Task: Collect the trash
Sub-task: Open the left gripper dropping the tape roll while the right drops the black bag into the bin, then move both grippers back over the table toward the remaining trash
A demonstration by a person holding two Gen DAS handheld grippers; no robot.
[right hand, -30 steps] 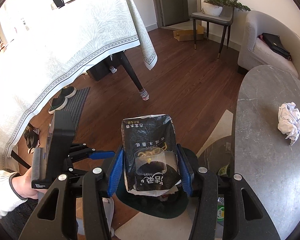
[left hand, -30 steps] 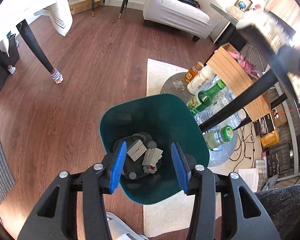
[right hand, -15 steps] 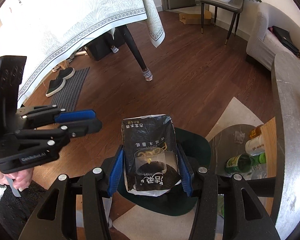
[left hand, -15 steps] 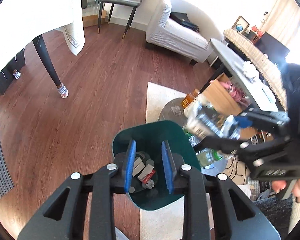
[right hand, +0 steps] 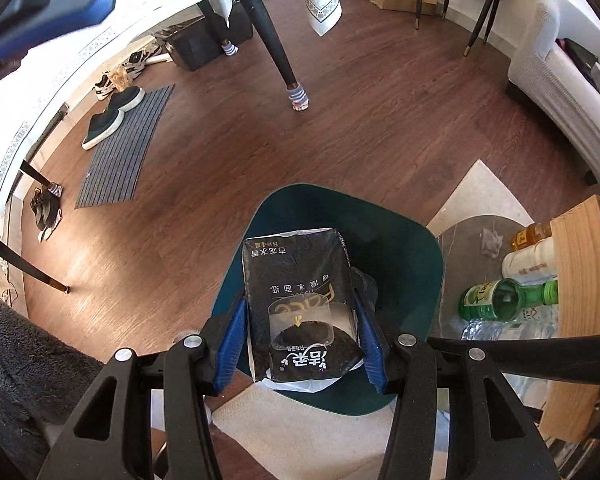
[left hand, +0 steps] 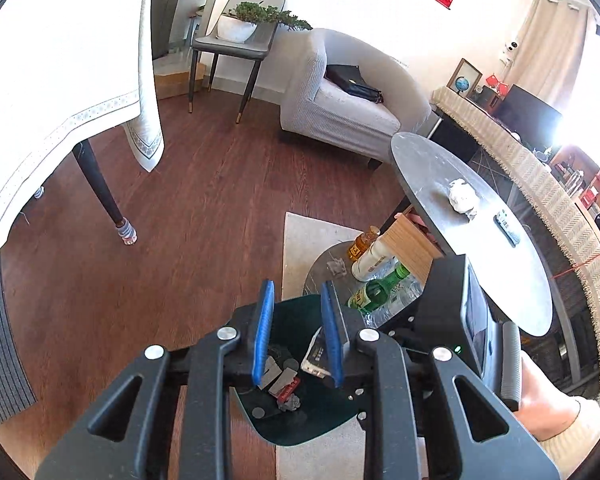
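Left gripper (left hand: 296, 332) jaws pressed together, empty – right gripper (right hand: 300, 338) pinching tissue pack (right hand: 300, 300), now lower over bin (right hand: 400, 248)

a home living room: armchair (left hand: 352, 108), wood floor (left hand: 204, 208), shoes (right hand: 108, 118).

Strong daylight pours in from the far right of the left wrist view, where the curtain (left hand: 556, 36) and wall wash out to white. The tablecloth (left hand: 56, 64) at upper left is blown out too. The round tabletop (left hand: 496, 248) carries a pale sheen. Both views bulge like a fishbowl, with straight lines bending and dark vignette in the corners. In the right wrist view the floor (right hand: 228, 152) is evenly lit and sharp, while the blue tool (right hand: 56, 12) at top left is smeared with blur.
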